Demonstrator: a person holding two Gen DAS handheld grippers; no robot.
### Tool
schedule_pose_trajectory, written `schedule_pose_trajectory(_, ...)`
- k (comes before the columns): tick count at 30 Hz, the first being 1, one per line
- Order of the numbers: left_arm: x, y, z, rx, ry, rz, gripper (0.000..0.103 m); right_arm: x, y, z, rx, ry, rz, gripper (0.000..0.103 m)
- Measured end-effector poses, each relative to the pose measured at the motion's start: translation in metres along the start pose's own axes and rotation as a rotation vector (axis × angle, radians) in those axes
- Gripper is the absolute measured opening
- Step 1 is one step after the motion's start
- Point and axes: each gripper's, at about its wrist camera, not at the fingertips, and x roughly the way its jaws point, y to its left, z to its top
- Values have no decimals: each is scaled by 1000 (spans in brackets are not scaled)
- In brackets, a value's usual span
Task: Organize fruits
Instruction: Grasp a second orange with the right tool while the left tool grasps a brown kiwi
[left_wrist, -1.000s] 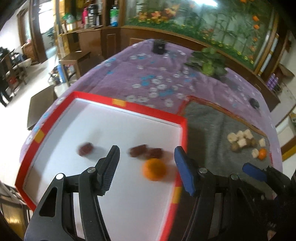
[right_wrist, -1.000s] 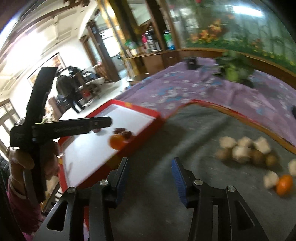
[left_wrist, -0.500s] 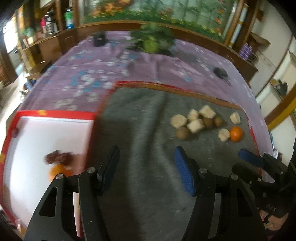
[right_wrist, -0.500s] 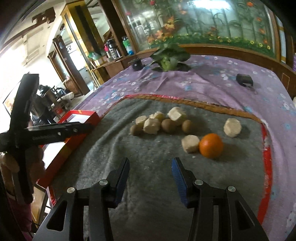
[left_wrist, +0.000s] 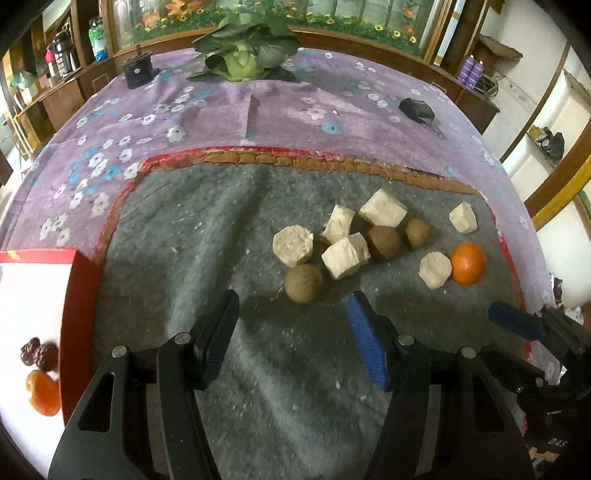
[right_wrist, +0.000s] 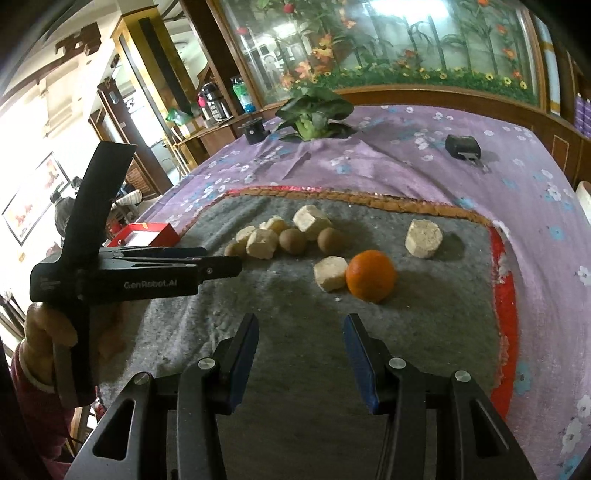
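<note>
A loose pile lies on the grey mat (left_wrist: 221, 229): several pale cut chunks (left_wrist: 293, 245), three brown round fruits (left_wrist: 303, 283) and an orange (left_wrist: 468, 263). My left gripper (left_wrist: 291, 295) hovers open over the mat, and the nearest brown fruit sits just beyond its fingertips. My right gripper (right_wrist: 301, 318) is open and holds nothing, with the orange (right_wrist: 370, 275) a short way ahead and slightly right. At the left edge, the red tray (left_wrist: 79, 295) holds another orange (left_wrist: 43, 393) and dark red fruits (left_wrist: 38, 356).
A purple floral cloth (left_wrist: 258, 110) covers the table. On it at the back stand a leafy green vegetable (left_wrist: 242, 62), a small black box (left_wrist: 137, 70) and a black gadget (left_wrist: 416, 109). A person's hand (right_wrist: 44, 325) holds the left tool.
Both grippers swung right, away from the red tray and out over the grey mat. The fruit pile now lies straight ahead. Both stayed open with nothing in them.
</note>
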Motion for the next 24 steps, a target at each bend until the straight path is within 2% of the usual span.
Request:
schedule_pose_trajectory(17, 9, -1, 3, 14, -26, 9, 61, 24, -24, 23, -20, 47, -99, 47)
schedule_pose_trajectory(21, 10, -2, 3, 20, -28, 17, 61, 33, -27, 30, -37, 45, -99, 47)
schedule_pose_trajectory(24, 12, -6, 2, 50, -31, 37, 60, 38, -26, 32, -53, 59, -126, 39)
